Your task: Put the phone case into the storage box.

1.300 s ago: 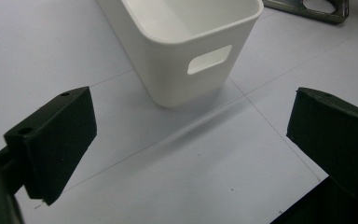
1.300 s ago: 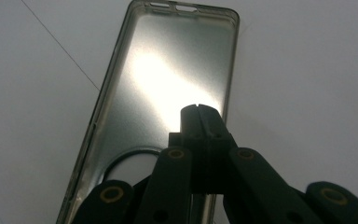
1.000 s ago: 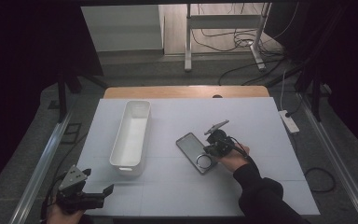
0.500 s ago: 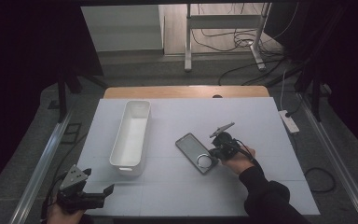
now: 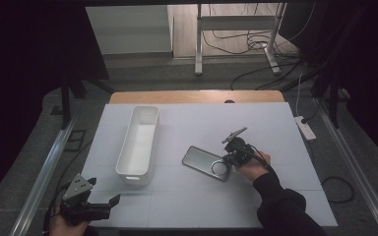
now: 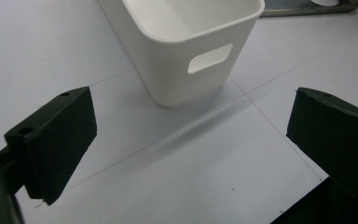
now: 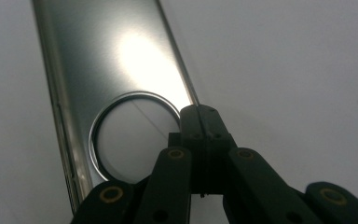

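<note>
Right of centre in the high view, the right gripper (image 5: 232, 153) has its jaws pressed together at the rim of the metal tray (image 5: 205, 162), beside the round hole (image 5: 219, 168) at the tray's near end; whether they pinch the rim or only touch it I cannot tell. The tray lies flat on the white table (image 5: 275, 123), its long axis running up and left from the gripper towards the white bin (image 5: 139, 141), with open table between them. At lower left, well apart, the left gripper (image 5: 101, 204) hovers with jaws wide and nothing between them, facing the bin's handle end (image 6: 209, 58).
</note>
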`<state>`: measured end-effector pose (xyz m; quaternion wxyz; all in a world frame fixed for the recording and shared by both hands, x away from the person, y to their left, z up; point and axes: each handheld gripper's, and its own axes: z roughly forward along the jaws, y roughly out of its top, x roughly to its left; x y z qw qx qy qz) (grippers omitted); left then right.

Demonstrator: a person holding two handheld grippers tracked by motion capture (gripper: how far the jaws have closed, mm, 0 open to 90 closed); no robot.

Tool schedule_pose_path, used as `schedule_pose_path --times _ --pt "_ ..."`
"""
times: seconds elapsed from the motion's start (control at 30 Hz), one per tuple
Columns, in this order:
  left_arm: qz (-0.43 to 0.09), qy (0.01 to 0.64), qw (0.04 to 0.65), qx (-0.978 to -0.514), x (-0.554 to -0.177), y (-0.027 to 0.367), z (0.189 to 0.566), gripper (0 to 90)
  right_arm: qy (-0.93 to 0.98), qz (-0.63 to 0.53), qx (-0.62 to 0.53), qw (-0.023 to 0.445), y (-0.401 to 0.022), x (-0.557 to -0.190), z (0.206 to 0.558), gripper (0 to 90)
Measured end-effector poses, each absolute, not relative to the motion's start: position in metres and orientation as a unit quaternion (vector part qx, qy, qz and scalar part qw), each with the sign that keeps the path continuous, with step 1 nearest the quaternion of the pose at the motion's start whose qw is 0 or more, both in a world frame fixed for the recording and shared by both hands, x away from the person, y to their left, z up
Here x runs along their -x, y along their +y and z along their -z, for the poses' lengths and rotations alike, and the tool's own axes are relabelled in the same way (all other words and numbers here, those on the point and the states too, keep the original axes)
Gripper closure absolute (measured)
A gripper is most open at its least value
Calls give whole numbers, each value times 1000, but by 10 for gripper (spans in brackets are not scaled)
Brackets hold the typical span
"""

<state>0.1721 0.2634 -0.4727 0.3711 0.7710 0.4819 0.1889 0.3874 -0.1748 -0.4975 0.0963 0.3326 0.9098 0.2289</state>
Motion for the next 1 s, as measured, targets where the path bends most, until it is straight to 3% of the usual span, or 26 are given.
schedule_pose_path --times 0.5,1.0 --pt "-188 483 372 -770 -172 264 473 24 901 -235 -342 122 -165 -409 501 897" --pt "-186 484 374 -769 -172 265 473 25 896 -255 -344 118 -145 -422 507 897"
